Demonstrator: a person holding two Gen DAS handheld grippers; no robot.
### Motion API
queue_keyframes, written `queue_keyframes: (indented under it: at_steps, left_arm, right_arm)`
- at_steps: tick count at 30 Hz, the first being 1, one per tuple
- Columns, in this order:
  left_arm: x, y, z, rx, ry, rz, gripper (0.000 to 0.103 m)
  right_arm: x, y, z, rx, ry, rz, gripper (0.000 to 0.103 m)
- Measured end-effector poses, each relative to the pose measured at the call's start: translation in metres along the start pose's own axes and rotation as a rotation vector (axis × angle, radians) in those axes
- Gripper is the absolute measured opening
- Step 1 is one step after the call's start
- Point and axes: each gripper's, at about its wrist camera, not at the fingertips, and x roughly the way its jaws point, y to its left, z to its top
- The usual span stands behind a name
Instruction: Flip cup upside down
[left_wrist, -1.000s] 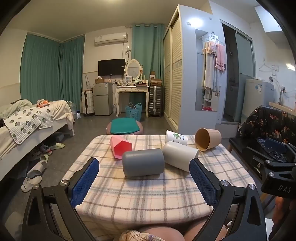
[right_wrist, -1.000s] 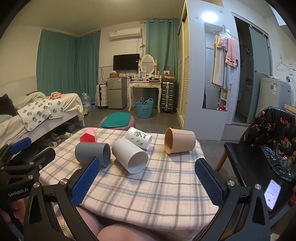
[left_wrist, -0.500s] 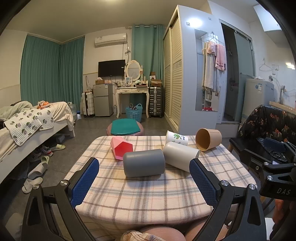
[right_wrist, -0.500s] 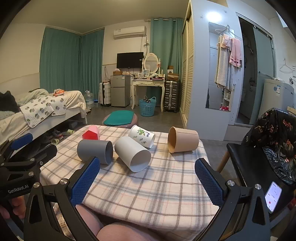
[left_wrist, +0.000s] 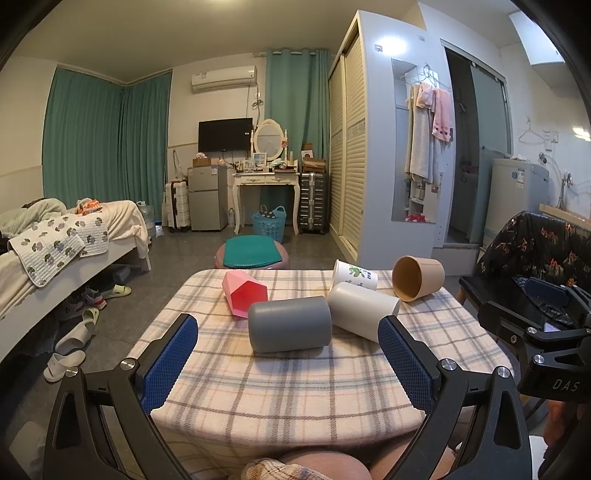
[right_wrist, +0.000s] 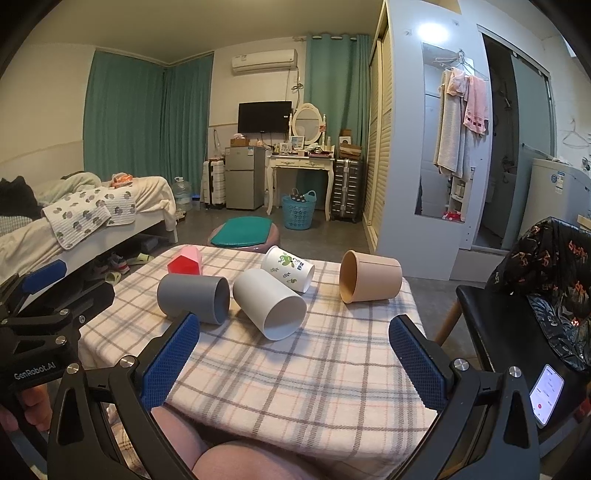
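We find five cups (left_wrist: 289, 324) lying sideways on the counter (left_wrist: 295, 387), none flipped; left tool (left_wrist: 288, 356) and right tool (right_wrist: 293, 358) gape empty.

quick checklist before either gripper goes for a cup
1. Left gripper jaws open, holding nothing: ok.
2. Right gripper jaws open, holding nothing: ok.
3. Grey cup in line with the left gripper: ok.
4. Grey cup apart from the white cup: cannot tell.
5. Any cup already upside down: not ok; grey, white, tan cup, printed cup and pink cup all lie sideways.
6. Bare tablecloth to set one down: ok.
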Motion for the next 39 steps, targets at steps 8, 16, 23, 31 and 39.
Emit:
queue_keyframes:
  at_steps: [8, 16, 23, 31, 39]
  left_arm:
    - [-0.0007, -0.0008, -0.0006, -0.001, 0.0, 0.001, 0.101]
    - [-0.0022, 0.0023, -0.0004, -0.005, 0.0, 0.003, 0.101]
    - [-0.0021, 0.0034, -0.0012, -0.007, 0.002, 0.005, 0.101]
    - [-0.002, 0.0036, -0.0012, -0.007, 0.002, 0.004, 0.101]
    - [-0.0028, 0.0045, -0.002, -0.003, -0.005, 0.016, 0.101]
  right_arm:
    - [0.001, 0.0006, -0.0005, -0.002, 0.003, 0.007, 0.103]
    - [0.0014, 0.0023, -0.0019, -0.005, 0.005, 0.014, 0.103]
    - [0.0011, 0.0021, -0.0023, -0.006, 0.009, 0.016, 0.103]
    - [0.0014, 0.0017, -0.0011, -0.008, 0.01, 0.017, 0.103]
    - [0.0006, 0.0026, -0.0003, -0.01, 0.009, 0.019, 0.103]
